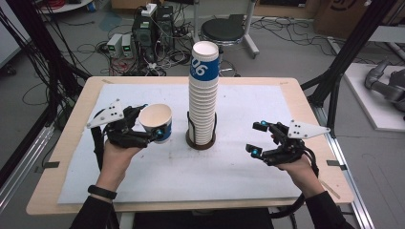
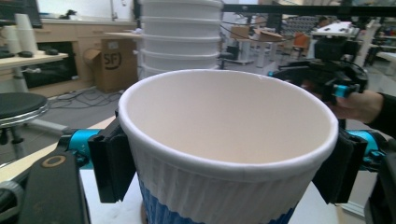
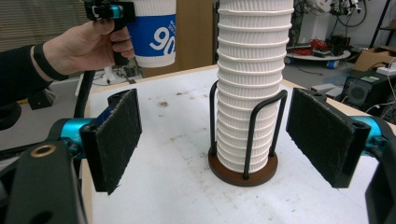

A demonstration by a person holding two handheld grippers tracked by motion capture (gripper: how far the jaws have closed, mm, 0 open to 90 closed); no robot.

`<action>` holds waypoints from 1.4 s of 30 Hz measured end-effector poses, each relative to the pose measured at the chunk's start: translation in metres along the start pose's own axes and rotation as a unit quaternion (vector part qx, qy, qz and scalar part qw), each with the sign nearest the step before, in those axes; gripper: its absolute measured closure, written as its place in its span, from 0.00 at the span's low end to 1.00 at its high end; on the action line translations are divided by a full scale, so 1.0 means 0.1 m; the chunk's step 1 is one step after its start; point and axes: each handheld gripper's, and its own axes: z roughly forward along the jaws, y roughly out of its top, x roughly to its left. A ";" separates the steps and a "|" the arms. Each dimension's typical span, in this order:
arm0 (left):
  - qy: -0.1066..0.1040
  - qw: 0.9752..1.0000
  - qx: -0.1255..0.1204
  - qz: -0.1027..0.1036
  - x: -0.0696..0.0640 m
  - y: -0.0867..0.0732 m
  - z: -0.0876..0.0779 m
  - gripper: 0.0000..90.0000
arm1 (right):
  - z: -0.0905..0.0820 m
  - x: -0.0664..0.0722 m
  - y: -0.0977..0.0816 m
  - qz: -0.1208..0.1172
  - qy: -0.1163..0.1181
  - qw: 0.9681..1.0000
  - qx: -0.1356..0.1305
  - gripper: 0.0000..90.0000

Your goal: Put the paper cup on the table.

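Clamped between black pads (image 2: pixel 112 163) on either side, just under its rolled rim: one white-and-blue paper cup (image 2: pixel 224 154), mouth up and empty, close to the lens in the left gripper view. Held by the left gripper (image 1: pixel 145 125) off the white mat (image 1: pixel 143 181), to the left of the tall cup stack (image 1: pixel 204 95) and well apart from it. Seen from the right gripper view too, blue band and printed numerals (image 3: pixel 162 39) hanging above the table's far edge.

Right gripper (image 1: pixel 257 139) idle, jaws standing wide apart with nothing between them, aimed at the lower stack and its wire holder (image 3: pixel 243 140) on the round brown base (image 3: pixel 243 170). Not touching either.

Stack upright in the holder, many cups nested, top one printed in blue.

Judged from this: one cup apparently taken off or about to go on, direction not tellable. Cup not yet set down anywhere; placing or stacking left to do, with the free gripper ready to steady the holder.
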 end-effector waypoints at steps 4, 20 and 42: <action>0.023 1.000 0.003 -0.002 0.08 -0.02 -0.03 0.24 | -0.01 -0.01 -0.01 0.004 -0.005 1.000 0.001 0.21; 0.109 0.994 -0.005 -0.016 0.38 -0.11 -0.14 0.24 | -0.02 -0.03 -0.01 0.003 -0.015 1.000 -0.006 0.21; 0.201 0.979 -0.006 -0.017 0.68 -0.33 -0.02 0.23 | -0.03 -0.02 0.00 0.004 -0.012 1.000 -0.010 0.21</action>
